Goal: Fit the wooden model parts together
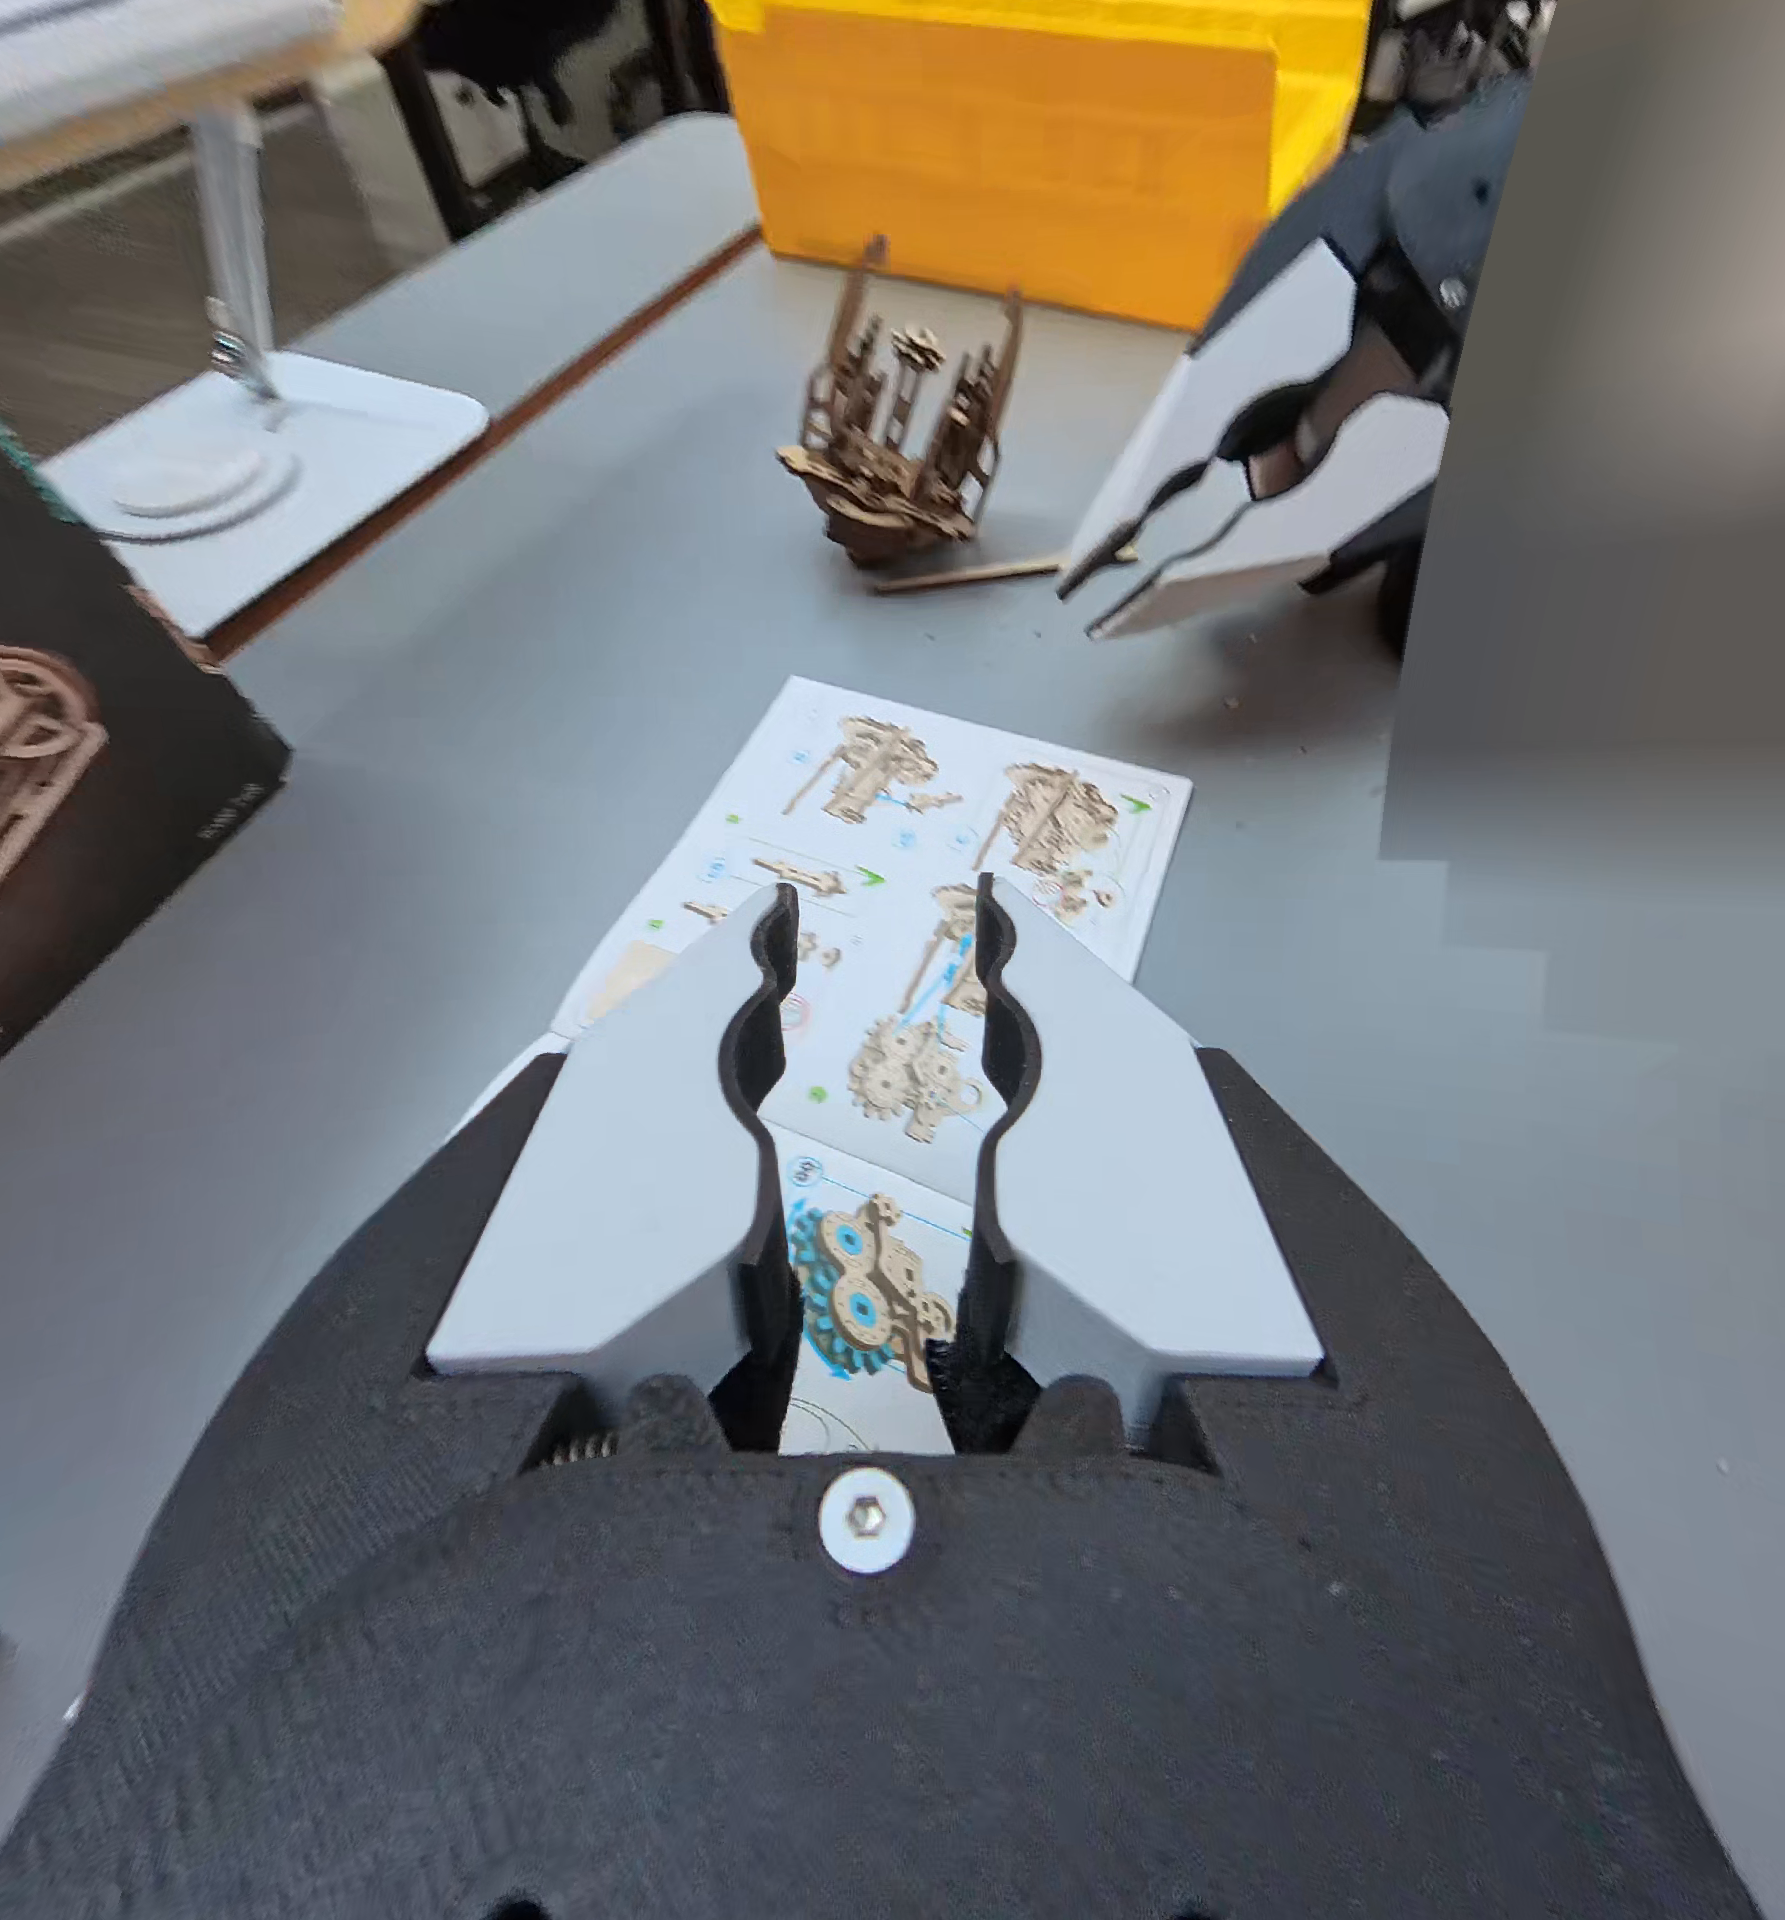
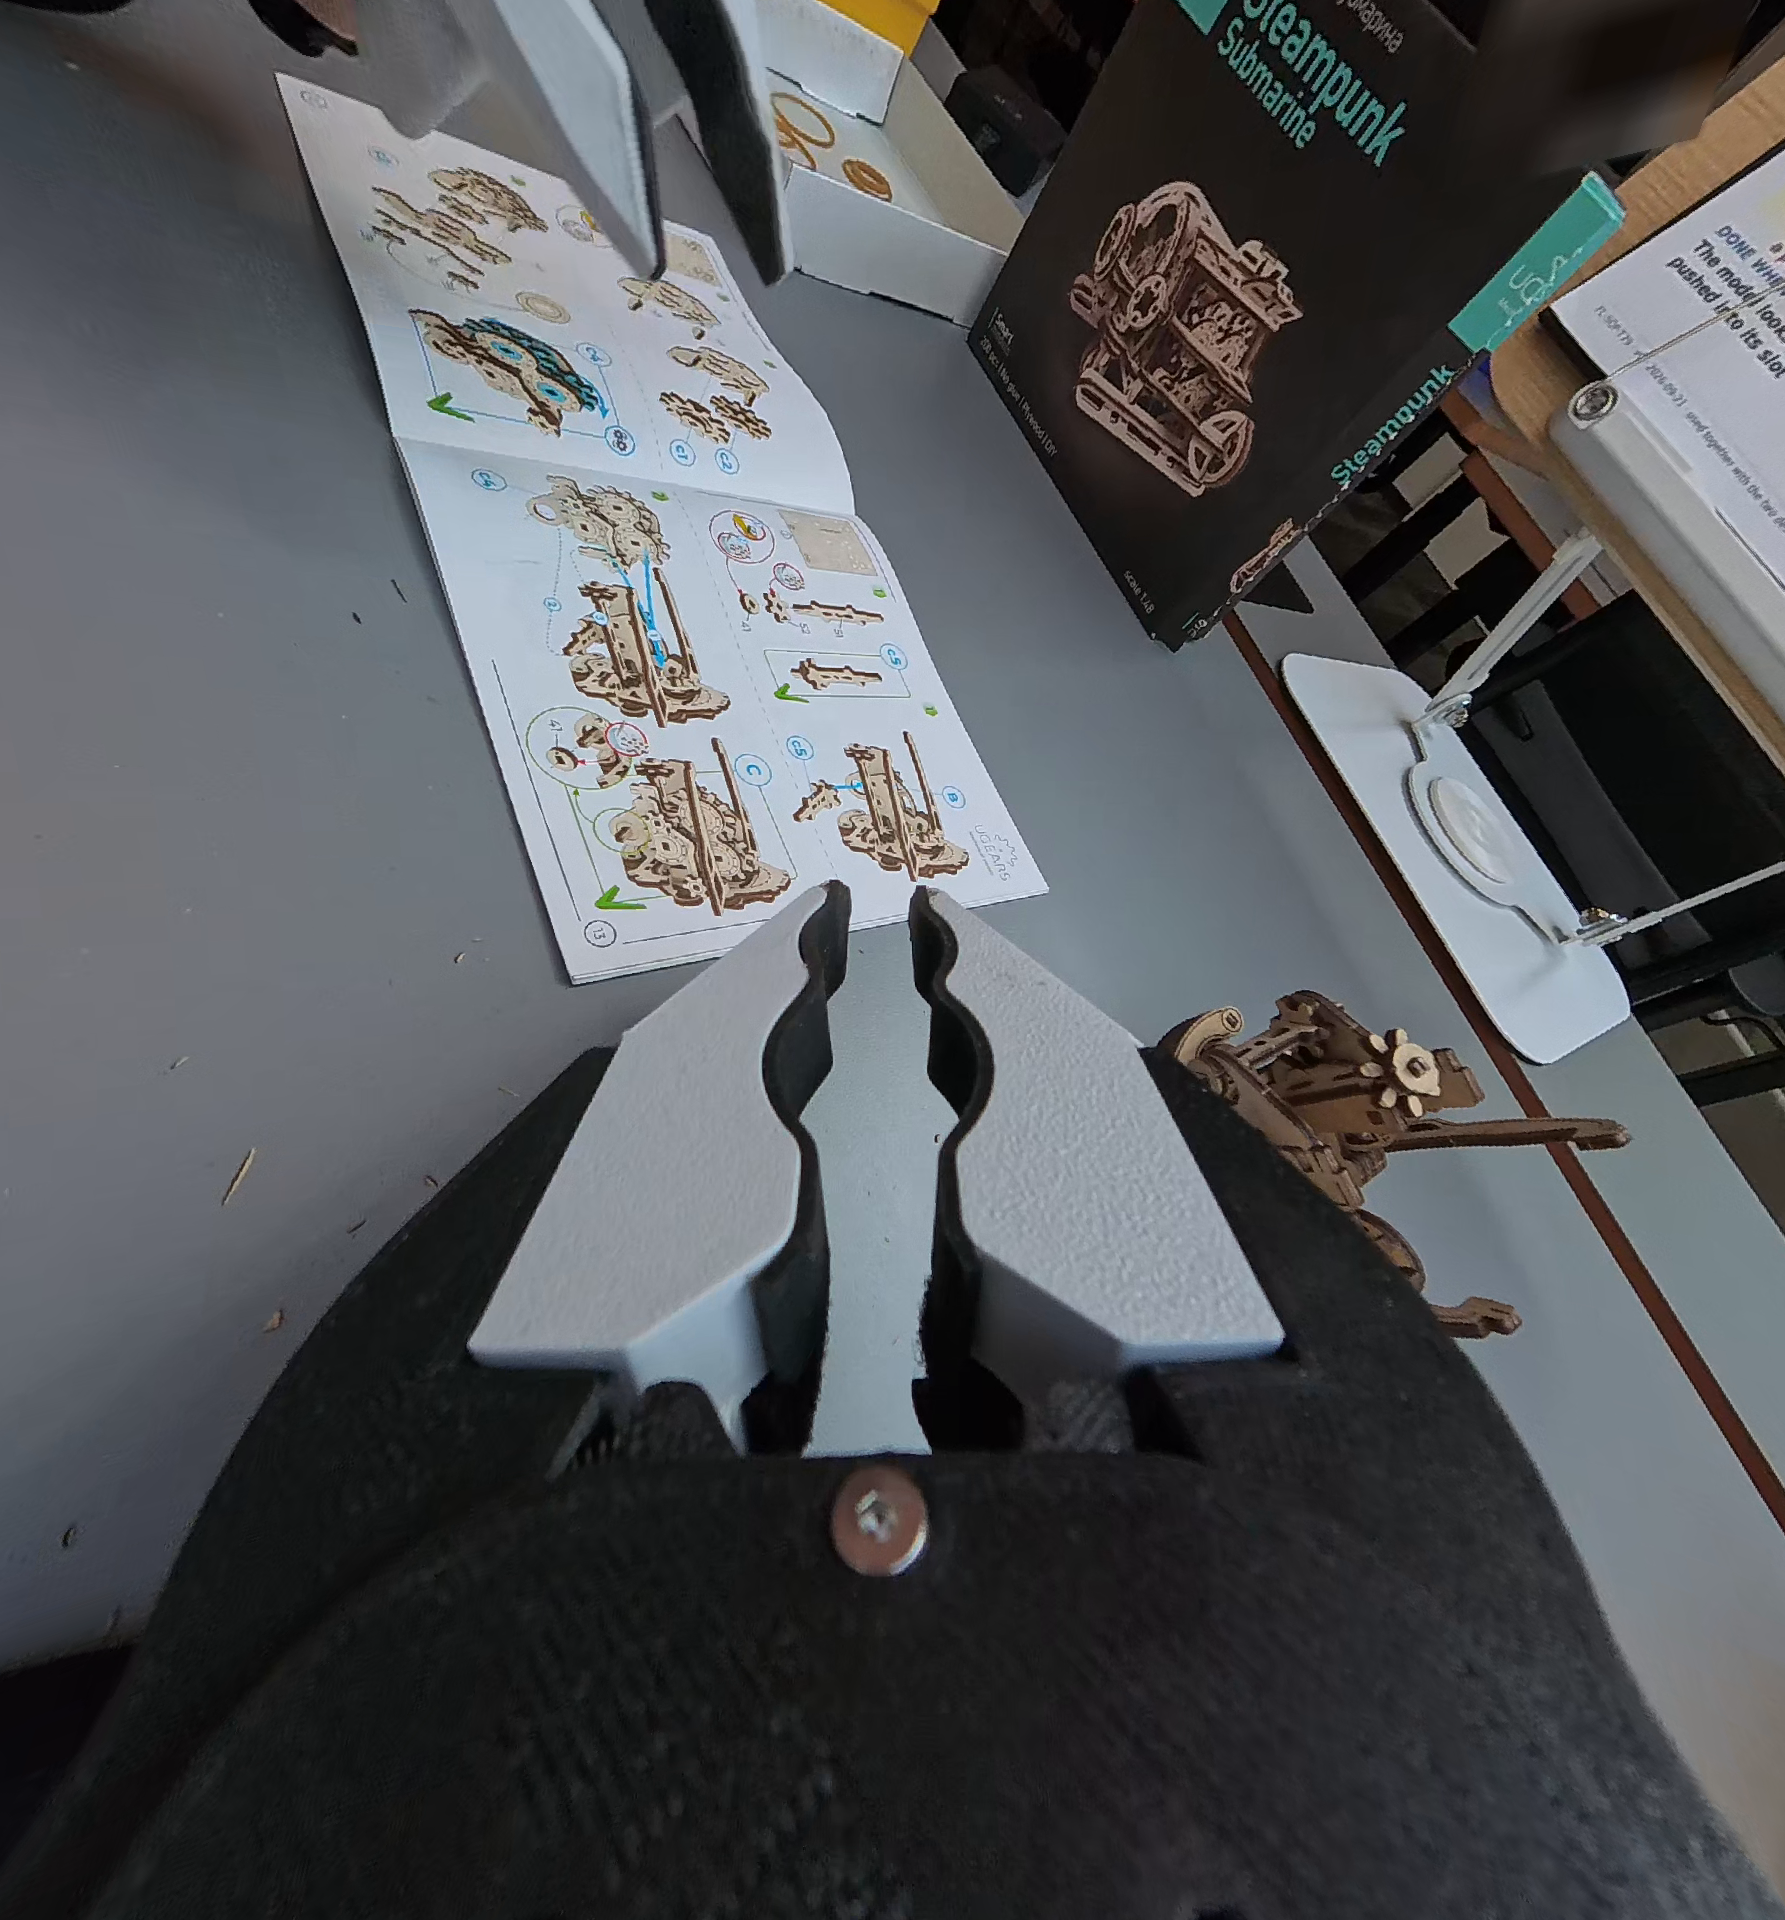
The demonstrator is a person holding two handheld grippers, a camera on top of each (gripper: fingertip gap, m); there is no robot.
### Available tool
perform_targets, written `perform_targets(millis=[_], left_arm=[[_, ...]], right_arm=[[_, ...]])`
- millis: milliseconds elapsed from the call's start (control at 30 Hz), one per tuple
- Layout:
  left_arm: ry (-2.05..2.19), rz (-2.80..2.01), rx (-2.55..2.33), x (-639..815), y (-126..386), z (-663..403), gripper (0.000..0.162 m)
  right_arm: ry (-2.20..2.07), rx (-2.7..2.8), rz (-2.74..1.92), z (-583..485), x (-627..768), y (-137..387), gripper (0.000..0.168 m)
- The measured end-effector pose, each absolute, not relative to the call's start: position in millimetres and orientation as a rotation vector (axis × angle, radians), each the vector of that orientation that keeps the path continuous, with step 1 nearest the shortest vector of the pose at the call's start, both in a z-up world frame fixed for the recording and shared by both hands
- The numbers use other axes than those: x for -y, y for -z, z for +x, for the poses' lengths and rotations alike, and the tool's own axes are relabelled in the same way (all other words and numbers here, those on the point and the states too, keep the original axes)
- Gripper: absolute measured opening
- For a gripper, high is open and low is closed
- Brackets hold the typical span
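Your left gripper (image 1: 883,894) is parted, empty, over the instruction booklet (image 1: 981,831). Your right gripper (image 2: 880,899) is also parted, nothing between the jaws. Wooden model (image 1: 893,457) stands on the grey table (image 1: 452,1039) beyond the booklet; a loose stick (image 1: 971,575) lies beside it, possibly touching, blurry.

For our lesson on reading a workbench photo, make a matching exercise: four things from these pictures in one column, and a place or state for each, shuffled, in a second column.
Things
1. wooden model
2. instruction booklet
3. left gripper
4. black kit box

Places or states
A. lying open and flat on the grey table
B. standing up near the table's edge
C. open and empty, above the booklet
D. half built, in front of the yellow box

Pairs: 1-D, 2-A, 3-C, 4-B
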State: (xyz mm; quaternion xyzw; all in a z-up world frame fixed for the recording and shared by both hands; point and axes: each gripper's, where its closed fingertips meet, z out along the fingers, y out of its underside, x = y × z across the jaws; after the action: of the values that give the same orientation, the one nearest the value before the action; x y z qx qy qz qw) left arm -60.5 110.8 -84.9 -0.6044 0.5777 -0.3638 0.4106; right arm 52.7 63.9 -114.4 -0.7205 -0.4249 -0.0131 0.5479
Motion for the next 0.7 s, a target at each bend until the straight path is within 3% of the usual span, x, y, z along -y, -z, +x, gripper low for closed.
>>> perform_targets(millis=[267, 333, 533, 633, 700], left_arm=[[0.871, -1.457, -0.751, -191, 20, -103, 0.063], [0.825, -1.463, -0.680, -200, 16, -111, 0.074], [0.697, -1.529, -0.566, -219, 23, -121, 0.082], [0.781, -1.542, -0.578, -213, 24, -115, 0.103], [0.856, -1.535, -0.543, -212, 21, -116, 0.109]], right_arm=[[0.041, 1.014, -1.704, 52, -64, 115, 0.010], [0.043, 1.013, -1.704, 52, -64, 115, 0.010], [0.045, 1.015, -1.706, 53, -64, 115, 0.011], [0.048, 1.015, -1.706, 53, -64, 115, 0.010], [0.049, 1.015, -1.705, 53, -64, 115, 0.010]])
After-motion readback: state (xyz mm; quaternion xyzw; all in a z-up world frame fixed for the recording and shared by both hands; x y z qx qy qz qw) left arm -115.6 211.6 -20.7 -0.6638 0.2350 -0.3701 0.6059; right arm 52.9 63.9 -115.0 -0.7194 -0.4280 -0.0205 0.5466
